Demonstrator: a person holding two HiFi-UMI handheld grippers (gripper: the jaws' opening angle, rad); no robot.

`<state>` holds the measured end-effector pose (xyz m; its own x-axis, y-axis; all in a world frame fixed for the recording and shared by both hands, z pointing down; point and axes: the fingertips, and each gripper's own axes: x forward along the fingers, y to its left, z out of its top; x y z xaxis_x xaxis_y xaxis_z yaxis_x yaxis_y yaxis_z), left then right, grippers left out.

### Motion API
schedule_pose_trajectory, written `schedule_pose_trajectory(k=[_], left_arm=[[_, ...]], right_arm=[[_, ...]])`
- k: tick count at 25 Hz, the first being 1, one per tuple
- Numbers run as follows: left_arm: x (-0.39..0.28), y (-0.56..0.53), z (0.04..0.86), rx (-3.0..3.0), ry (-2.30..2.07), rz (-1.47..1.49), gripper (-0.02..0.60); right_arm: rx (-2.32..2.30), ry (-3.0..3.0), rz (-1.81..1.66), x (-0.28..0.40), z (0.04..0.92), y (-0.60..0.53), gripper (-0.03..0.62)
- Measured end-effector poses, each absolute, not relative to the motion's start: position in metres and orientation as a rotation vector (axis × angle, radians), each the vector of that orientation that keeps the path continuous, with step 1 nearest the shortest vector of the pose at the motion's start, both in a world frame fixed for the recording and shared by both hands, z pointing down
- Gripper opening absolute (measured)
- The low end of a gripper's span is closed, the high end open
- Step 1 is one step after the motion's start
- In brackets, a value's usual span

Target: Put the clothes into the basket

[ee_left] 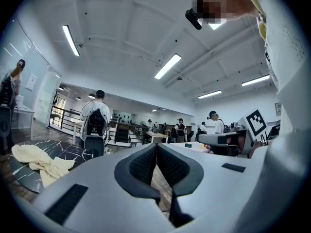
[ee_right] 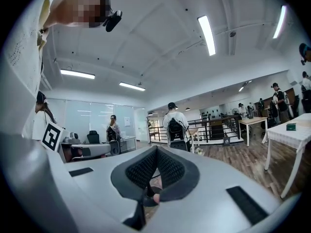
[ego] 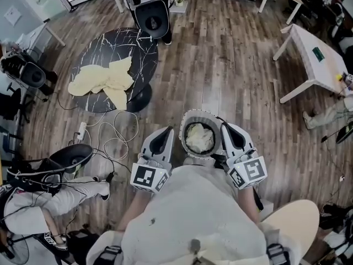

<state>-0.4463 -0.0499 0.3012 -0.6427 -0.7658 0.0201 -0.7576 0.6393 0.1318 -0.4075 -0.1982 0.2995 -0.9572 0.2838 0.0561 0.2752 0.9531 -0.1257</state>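
Note:
A round grey basket (ego: 187,120) stands on the wooden floor just ahead of me, with a pale cloth (ego: 199,138) lying inside it. In the head view my left gripper (ego: 167,131) and right gripper (ego: 225,126) flank the basket, both pointing level. Each gripper's pads meet at the tip, and I see nothing between them in the left gripper view (ee_left: 156,147) or the right gripper view (ee_right: 156,150). A yellow garment (ego: 105,79) lies crumpled on a round black marbled table (ego: 138,48) at the far left. The garment (ee_left: 41,161) also shows in the left gripper view.
A person with a backpack (ego: 151,10) stands beyond the black table. White tables (ego: 317,59) are at the right. Cables (ego: 113,128) trail across the floor between me and the table. Someone sits at the lower left (ego: 44,200) beside camera gear.

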Motion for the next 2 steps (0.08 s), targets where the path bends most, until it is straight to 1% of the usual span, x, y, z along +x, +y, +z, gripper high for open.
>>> schedule_pose_trajectory(k=[2], left_arm=[[-0.4482,-0.0511,0.3019,1.3,-2.771,-0.175,0.021]], right_arm=[[-0.42,-3.036,0.172,-0.4069,0.2992,-0.1994,0.006]])
